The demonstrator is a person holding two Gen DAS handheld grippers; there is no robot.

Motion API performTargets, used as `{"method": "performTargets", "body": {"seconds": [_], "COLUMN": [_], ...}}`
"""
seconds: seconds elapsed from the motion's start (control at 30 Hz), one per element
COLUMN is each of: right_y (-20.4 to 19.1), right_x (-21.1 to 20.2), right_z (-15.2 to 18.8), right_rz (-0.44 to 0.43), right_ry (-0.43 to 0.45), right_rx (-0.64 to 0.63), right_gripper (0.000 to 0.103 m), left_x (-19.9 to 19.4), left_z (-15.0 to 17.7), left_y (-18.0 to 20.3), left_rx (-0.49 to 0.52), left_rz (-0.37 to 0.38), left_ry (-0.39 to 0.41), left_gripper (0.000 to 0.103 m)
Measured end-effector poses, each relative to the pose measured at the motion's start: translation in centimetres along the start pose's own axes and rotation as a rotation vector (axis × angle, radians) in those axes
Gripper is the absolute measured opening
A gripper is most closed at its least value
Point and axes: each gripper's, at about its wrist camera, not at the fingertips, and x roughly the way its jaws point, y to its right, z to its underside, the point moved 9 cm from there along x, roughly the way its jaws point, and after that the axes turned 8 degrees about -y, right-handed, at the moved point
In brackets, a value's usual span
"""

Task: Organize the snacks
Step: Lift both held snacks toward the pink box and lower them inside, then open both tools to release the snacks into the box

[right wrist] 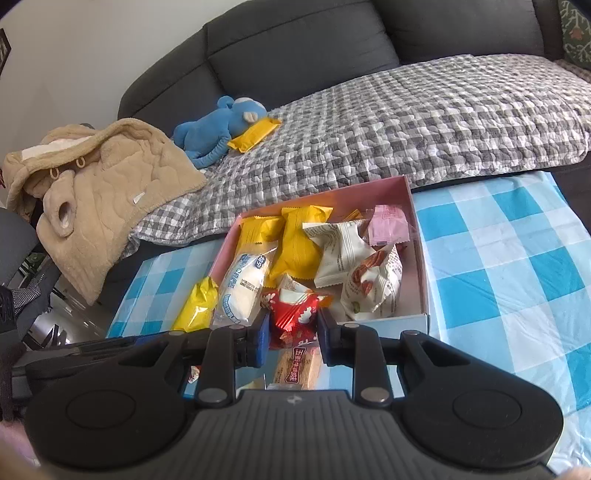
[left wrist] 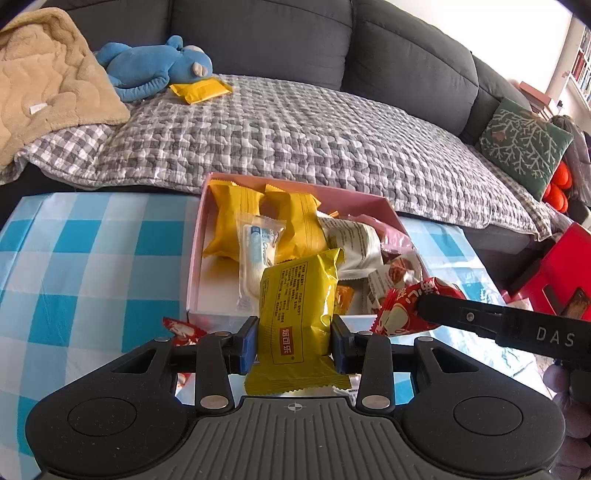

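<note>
Left gripper [left wrist: 294,341]: jaws clamped on a yellow snack packet [left wrist: 299,314] held upright between the pads, at the near edge of the pink box [left wrist: 194,258]. Right gripper [right wrist: 291,332]: jaws closed on a red snack packet [right wrist: 293,317] — also at the box's near edge. Box sits on the blue checked tablecloth [left wrist: 92,258]; more wrapped snacks inside.

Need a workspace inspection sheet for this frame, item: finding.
Surface: blue-white checked tablecloth.
Job's things: pink box on the cloth holds mixed snack packets; another yellow packet lies on the sofa.
Clutter: blue plush toy, beige blanket.
Grippers: left gripper shut on yellow snack packet; right gripper shut on red snack packet.
Cables: nothing seen.
Surroundings: grey sofa, checked quilt, green cushion.
</note>
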Motion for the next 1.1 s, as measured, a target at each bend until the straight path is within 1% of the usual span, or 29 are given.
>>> {"method": "performTargets", "body": {"seconds": [0.17, 0.27, 0.33, 0.43, 0.63, 0.8, 0.9, 0.93, 1.03, 1.1], "right_y": [0.3, 0.7, 1.1, 1.7, 2.3, 2.5, 2.5, 2.6, 2.5, 2.5], "right_x": [1.2, 2.0, 2.6, 3.2, 3.8, 4.2, 4.5, 4.6, 4.7, 4.9], "right_z": [-1.1, -1.6, -1.9, -2.1, -2.1, -2.2, -2.4, -2.4, -2.5, -2.5], "right_rz": [-0.025, -0.029, -0.018, -0.003, 0.015, 0.025, 0.025, 0.025, 0.03, 0.031], "right_ry": [0.011, 0.011, 0.006, 0.0, -0.013, -0.015, -0.018, -0.019, -0.017, -0.018], "right_rx": [0.03, 0.045, 0.05, 0.057, 0.059, 0.059, 0.057, 0.055, 0.045, 0.038], "right_gripper": [0.024, 0.024, 0.024, 0.024, 0.024, 0.024, 0.024, 0.024, 0.024, 0.024], "left_x": [2.0, 3.0, 3.6, 4.3, 5.2, 5.4, 6.0, 6.4, 7.1, 7.3], "left_z": [-1.6, -2.4, -2.8, -3.0, -3.2, -3.5, -3.7, -3.7, -3.6, -3.5], "left_y": [-0.2, 0.2, 0.8, 1.7, 2.2, 1.7, 0.7, 0.3, -0.5, -0.7], "left_rx": [-0.007, -0.005, -0.007, 0.01, 0.052, 0.114, 0.146, 0.146, 0.126, 0.126], "left_rz": [0.01, 0.041, 0.067, 0.083, 0.069, 0.002, -0.081, -0.099, -0.105, -0.106], "left_ry": [-0.003, -0.002, -0.008, -0.016, -0.023, -0.022, -0.026, -0.032, -0.042, -0.034], "left_gripper": [0.037, 0.037, 0.037, 0.037, 0.037, 0.038, 0.037, 0.037, 0.037, 0.037]}}
